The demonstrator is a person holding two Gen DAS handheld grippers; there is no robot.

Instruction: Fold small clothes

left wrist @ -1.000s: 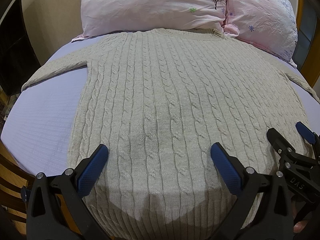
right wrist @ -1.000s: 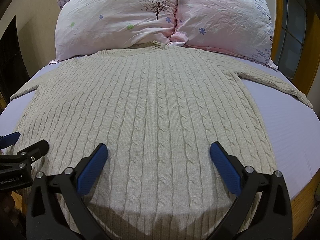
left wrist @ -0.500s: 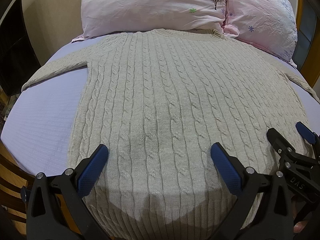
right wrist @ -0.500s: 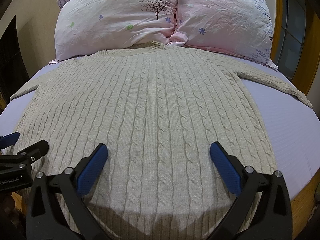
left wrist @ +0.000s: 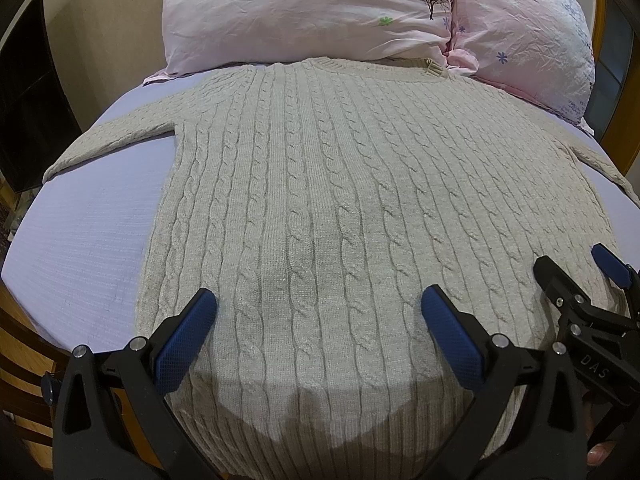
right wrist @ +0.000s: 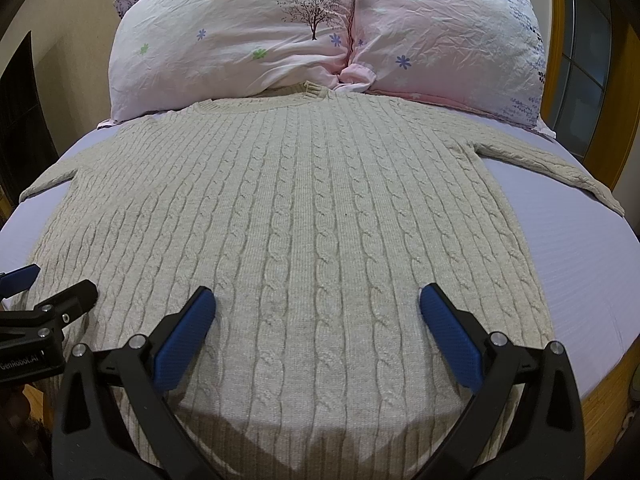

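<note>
Nothing is moving since a second ago: both tools are still hovering over the hem. Left tool (left wrist: pixel 318 320) and right tool (right wrist: pixel 316 318) are both sitting spread wide, pinching nothing. Sweater (left wrist: pixel 340 208) is lying flat, sleeves out, on the bed (left wrist: pixel 88 216), collar touching the pillows (right wrist: pixel 320 28). Likely starting the first fold; each tool should be pinching the hem near a corner, both layers, lifting evenly. Left view is showing the left sleeve (left wrist: pixel 116 140) fully; right view is showing the right sleeve (right wrist: pixel 552 168).
</note>
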